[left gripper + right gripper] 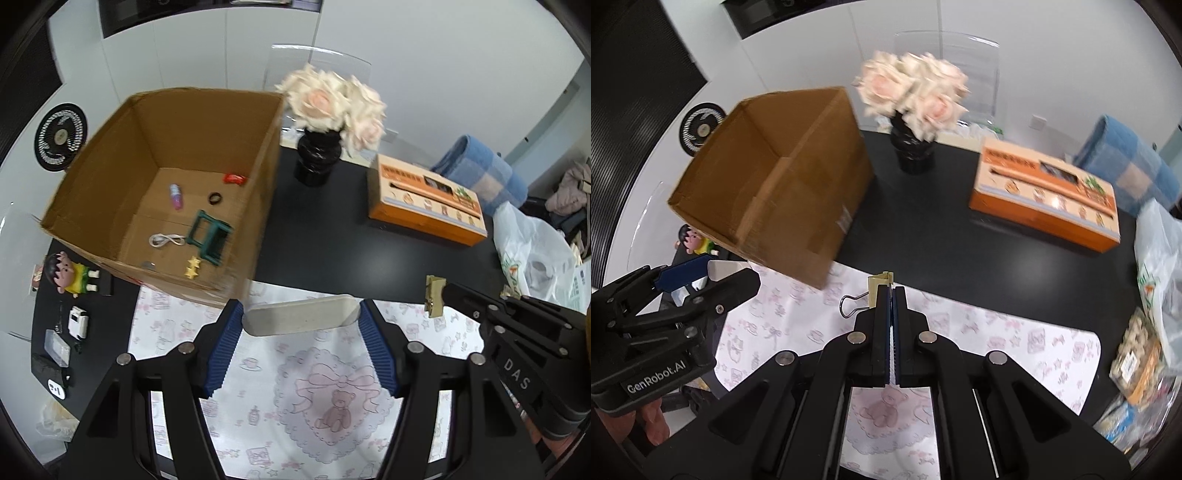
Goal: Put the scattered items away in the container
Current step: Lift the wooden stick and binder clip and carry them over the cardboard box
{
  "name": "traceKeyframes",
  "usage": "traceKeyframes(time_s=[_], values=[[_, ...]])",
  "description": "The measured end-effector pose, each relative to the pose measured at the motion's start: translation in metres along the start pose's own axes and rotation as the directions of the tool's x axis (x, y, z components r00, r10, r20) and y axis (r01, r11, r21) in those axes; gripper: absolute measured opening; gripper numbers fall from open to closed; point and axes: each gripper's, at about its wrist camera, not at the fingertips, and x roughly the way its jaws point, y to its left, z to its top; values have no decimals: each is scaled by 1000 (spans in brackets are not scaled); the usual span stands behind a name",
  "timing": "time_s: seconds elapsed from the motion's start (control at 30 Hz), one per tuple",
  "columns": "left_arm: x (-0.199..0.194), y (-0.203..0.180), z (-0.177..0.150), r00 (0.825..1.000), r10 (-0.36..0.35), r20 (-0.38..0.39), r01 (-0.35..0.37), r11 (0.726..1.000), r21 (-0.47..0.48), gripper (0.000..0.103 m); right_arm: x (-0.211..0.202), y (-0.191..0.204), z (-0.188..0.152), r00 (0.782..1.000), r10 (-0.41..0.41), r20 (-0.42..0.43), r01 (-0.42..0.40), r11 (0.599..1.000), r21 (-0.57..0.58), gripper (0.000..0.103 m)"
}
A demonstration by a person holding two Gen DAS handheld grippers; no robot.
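White walls back our black worktop (325, 236), where a pink-printed cloth (332, 398) lies under both claws. Our left claw (301, 317) is spread fairly wide and grips a pale, flat oblong piece (301, 316) end to end between its blue pads, just in front of the open cardboard box (177, 122). Our right claw (891, 291) is pressed together on a yellowish binder clip (877, 291), whose wire handle sticks out to the left. Inside the box we see a green stool (209, 237), a white cable (166, 240), gold stars (192, 267) and a red toy car (234, 179).
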Motion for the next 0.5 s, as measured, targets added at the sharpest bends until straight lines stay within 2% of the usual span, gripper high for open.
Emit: traceKeyframes(time_s=[0.5], values=[[-22,89,28,997,54,57,-49,994,-93,63,14,92,55,999,48,22,-45,992,-120,1]])
